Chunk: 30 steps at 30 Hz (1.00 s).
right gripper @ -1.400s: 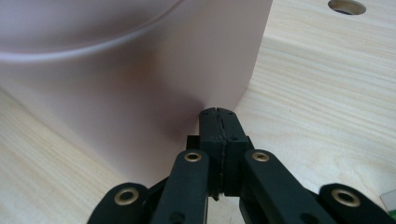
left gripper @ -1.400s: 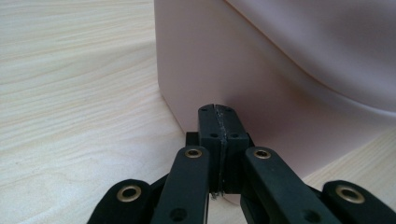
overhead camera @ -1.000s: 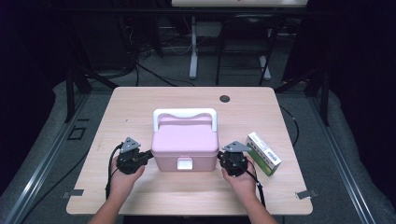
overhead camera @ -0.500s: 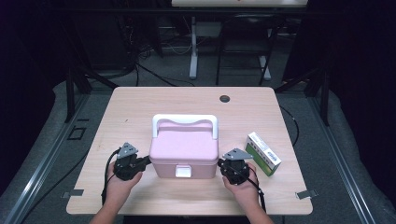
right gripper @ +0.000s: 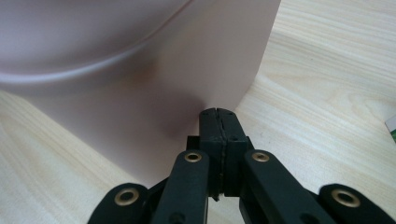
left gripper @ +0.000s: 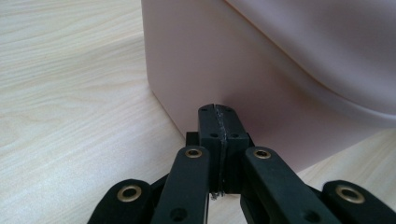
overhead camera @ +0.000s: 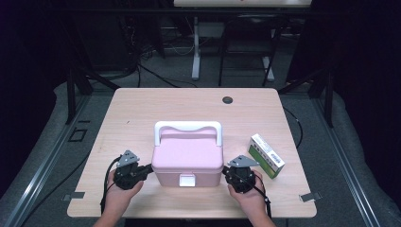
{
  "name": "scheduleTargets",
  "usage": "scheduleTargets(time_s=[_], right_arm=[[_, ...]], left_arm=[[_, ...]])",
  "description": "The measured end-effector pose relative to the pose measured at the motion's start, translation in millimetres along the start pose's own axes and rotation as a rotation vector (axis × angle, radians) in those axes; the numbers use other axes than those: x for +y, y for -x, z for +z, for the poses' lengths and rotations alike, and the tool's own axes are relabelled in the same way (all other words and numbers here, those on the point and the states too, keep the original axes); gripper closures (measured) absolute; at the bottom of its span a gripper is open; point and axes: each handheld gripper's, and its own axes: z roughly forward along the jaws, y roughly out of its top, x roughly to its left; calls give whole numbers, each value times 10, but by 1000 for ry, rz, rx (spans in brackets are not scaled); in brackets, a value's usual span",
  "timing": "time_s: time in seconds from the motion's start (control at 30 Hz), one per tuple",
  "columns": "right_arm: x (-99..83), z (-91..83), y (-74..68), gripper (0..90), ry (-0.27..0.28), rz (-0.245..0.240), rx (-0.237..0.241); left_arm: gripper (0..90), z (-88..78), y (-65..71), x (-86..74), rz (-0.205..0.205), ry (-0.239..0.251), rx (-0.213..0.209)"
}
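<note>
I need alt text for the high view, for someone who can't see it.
A pink box with a white handle sits on a wooden table, flanked by the shut left gripper and right gripper; a green-and-white carton lies right.

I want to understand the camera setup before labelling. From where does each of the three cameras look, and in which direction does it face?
High view: above the person's side, facing forward and down on the light wooden table; both hands and forearms show.
Left gripper view: rides on the left tool, facing the pink plastic box with white handle; shut black jaws show.
Right gripper view: rides on the right tool, facing the box's other side; shut jaws show.
Shared: all three show the pink box and the table.
</note>
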Motion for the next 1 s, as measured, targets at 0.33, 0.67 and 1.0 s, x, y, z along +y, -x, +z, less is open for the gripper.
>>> scheduleTargets(time_s=[0.33,0.67,1.0], right_arm=[[-69,-99,-66,900,-10,-7,3],[-122,-177,-90,900,-19,-9,2],[-188,-272,-115,900,-26,0,11]], left_arm=[[900,-57,56,-48,9,-5,-13],[900,-112,119,-83,31,-24,-32],[900,-149,189,-125,36,-25,-47]])
